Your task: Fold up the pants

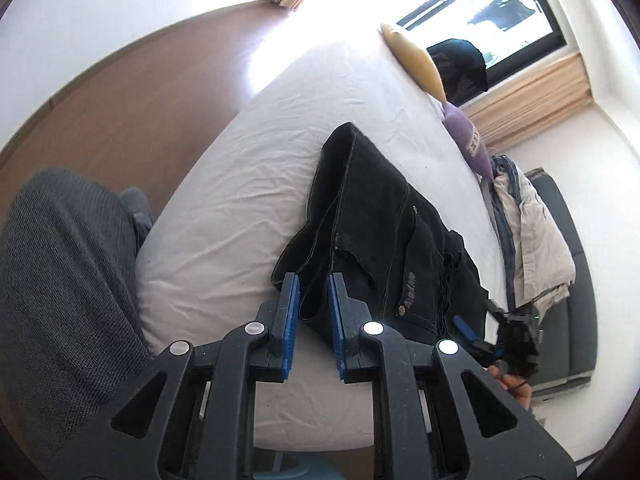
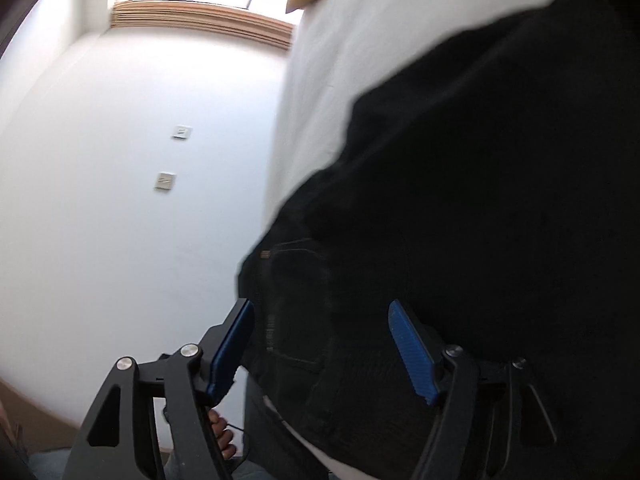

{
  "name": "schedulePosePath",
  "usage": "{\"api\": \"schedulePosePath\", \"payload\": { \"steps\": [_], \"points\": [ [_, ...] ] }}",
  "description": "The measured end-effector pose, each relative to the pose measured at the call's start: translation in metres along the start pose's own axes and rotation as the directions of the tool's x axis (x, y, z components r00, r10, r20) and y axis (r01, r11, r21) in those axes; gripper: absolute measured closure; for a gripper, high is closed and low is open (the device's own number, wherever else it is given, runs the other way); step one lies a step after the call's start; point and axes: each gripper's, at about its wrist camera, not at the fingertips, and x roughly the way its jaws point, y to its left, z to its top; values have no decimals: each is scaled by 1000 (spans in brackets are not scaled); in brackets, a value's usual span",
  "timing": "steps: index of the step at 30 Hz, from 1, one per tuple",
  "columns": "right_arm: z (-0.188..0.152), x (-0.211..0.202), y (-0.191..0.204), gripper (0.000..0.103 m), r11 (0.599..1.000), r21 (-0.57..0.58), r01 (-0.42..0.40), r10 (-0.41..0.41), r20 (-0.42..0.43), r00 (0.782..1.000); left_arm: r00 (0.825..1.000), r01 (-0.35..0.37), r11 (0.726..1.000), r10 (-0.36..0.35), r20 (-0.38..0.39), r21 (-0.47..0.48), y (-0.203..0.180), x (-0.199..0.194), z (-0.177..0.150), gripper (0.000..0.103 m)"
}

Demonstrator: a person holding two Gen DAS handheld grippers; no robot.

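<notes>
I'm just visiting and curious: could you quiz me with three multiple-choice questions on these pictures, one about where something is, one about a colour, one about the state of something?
1. Where do the pants lie?
A. On the bed's white sheet
B. On the wooden floor
C. On a chair

2. What colour are the pads on the gripper fingers?
A. Red
B. Blue
C. Yellow

3. How does the right gripper stand?
A. Shut tight on a pillow
B. Jaws wide apart, with dark cloth of the pants between them
C. Holding a cup

Answers:
1 A, the dark pants are spread over the white sheet.
2 B, both wrist views show blue ribbed pads.
3 B, the right wrist view shows the pads far apart with black fabric between them.
</notes>
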Motion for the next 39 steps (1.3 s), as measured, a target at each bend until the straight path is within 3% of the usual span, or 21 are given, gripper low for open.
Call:
{"api": "schedulePosePath", "payload": {
  "steps": [1,7,8,9,11,15,19,20,21,23,25,26,30,36,37,39],
  "points": [
    [0,3,-3,44,1000,1,21,-21,9,1000,1000,7,1000,-7,-5,-8,2,0,1,89],
    [-8,-7,-3,42,1000,-8,14,-14,11,1000,998,60,998,-59,26,-22,2,-11,-5,85],
    [-8,-6,-3,42,1000,-7,16,-16,12,1000,997,67,997,-66,29,-30,4,-11,-5,71],
    [-8,-6,-3,42,1000,-5,18,-18,13,1000,997,73,996,-72,37,-45,8,-14,-4,38],
    [-7,-3,-2,42,1000,-8,23,-23,11,1000,993,105,989,-99,64,-100,15,-21,-4,10],
    [-8,-6,-2,41,999,-25,36,-36,-3,999,991,135,983,-131,39,-127,17,-10,-1,10],
    [-10,-8,-2,41,999,-29,34,-33,3,999,977,213,963,-210,34,-164,14,9,1,13],
    [-10,-9,-2,41,999,-31,33,-33,3,999,976,219,962,-218,27,-161,13,14,1,17],
    [-10,-9,-2,41,999,-31,33,-32,3,999,978,209,964,-211,9,-162,12,21,1,28],
    [-10,-11,-2,41,999,-30,31,-31,4,1000,973,222,956,-230,-19,-191,13,35,0,37],
    [-10,-12,-2,41,999,-33,31,-31,3,1000,974,219,955,-226,-12,-201,15,44,0,39],
    [-11,-12,-3,42,999,-34,29,-29,5,1000,975,216,953,-223,-9,-213,18,48,0,48],
    [-11,-13,-3,42,999,-38,27,-27,5,1000,966,247,913,-258,11,-324,32,68,2,66],
    [-11,-15,-3,42,999,-40,32,-32,0,999,970,219,855,-244,8,-470,41,61,-4,65],
    [-12,-16,-3,42,999,-44,31,-31,-2,1000,972,218,862,-233,25,-458,39,54,-4,63],
    [-11,-15,-4,42,999,-45,27,-28,-3,1000,977,209,893,-205,52,-399,34,45,0,49]
  ]
}}
